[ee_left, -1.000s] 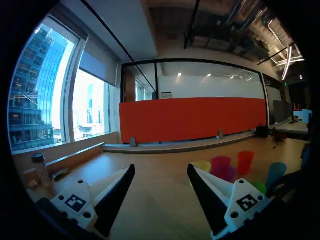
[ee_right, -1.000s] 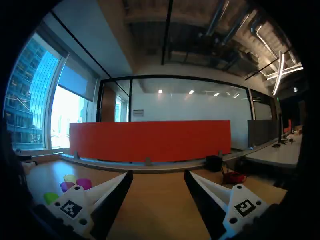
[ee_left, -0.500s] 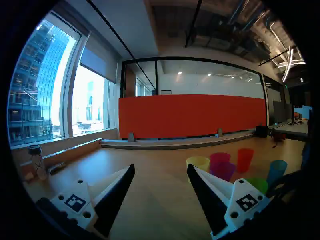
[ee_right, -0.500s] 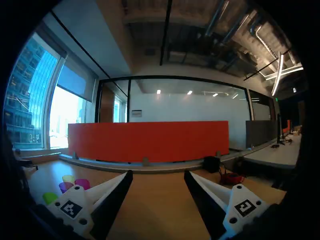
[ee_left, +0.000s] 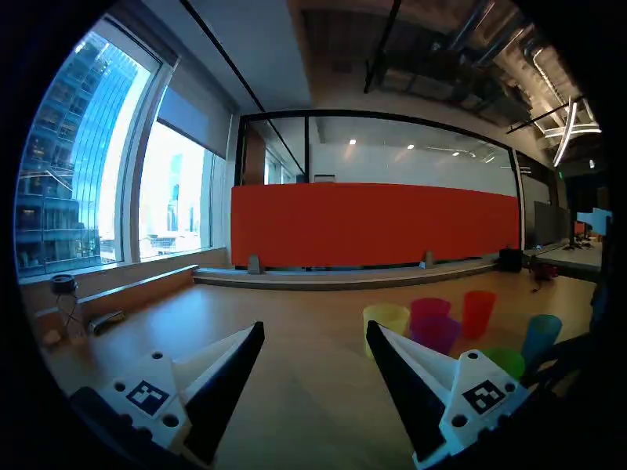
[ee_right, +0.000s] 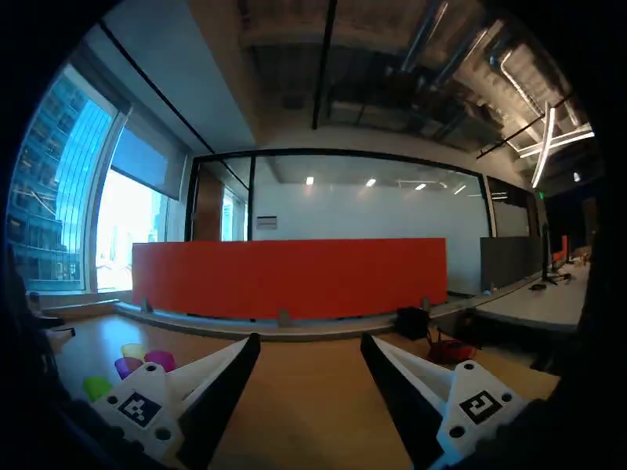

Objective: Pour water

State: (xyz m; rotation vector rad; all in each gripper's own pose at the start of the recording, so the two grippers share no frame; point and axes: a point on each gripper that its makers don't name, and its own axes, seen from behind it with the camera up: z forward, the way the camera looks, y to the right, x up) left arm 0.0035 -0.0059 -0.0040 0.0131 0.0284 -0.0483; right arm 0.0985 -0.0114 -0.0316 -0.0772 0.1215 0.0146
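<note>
While both tools hang above a long wooden tabletop, neither has hold of anything.

Seen from the left gripper view, the left tool stands wide apart, its two black-edged white fingers splayed with bare wood between the tips. A cluster of six plastic cups stands on the tabletop between three and four o'clock of the tool. The yellow cup is nearest, partly hidden behind the tip of the finger on that side. Just beyond it stands the pink cup, with the purple cup in front of it and overlapping it. The red cup stands farther toward three o'clock. The teal cup and the green cup sit lowest, near four o'clock. All stand upright; whether any holds water cannot be told. A long orange-red partition spans twelve o'clock, and tall windows fill nine o'clock.

Seen from the right gripper view, the right tool is likewise spread wide and empty. The green, purple, yellow and pink cups sit small and well apart from it at eight o'clock. A dark bag rests near the partition's foot at two o'clock.
</note>
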